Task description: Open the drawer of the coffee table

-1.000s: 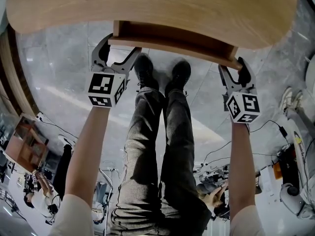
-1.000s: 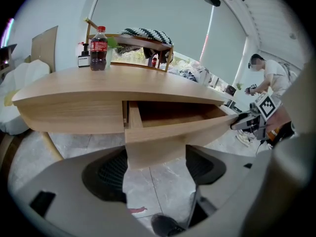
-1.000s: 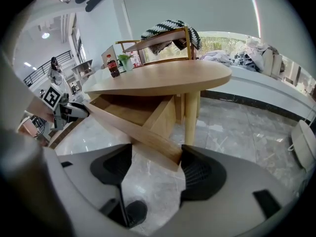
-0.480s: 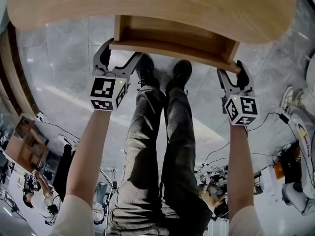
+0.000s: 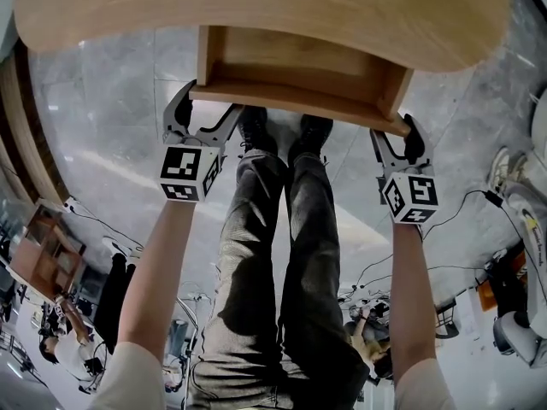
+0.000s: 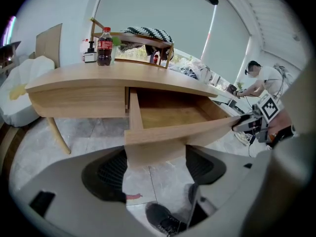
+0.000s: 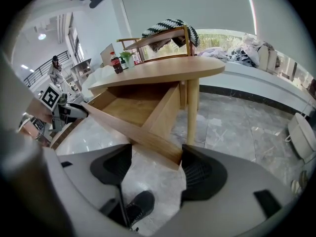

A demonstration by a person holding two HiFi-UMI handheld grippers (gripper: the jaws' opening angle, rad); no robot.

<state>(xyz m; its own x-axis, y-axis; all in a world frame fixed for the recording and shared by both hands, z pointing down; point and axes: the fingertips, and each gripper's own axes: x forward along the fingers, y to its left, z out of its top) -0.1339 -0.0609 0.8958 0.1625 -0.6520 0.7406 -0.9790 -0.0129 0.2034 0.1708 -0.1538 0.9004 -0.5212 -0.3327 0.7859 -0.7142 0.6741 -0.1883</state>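
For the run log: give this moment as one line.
drawer: partly open | left gripper: open, at front's left corner | right gripper: open, at right corner

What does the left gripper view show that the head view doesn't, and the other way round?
Only the left gripper view: a bottle standing on the table top. Only the head view: the person's legs and shoes. Both: the drawer pulled out, with the left gripper and right gripper at its front corners, fingers apart.
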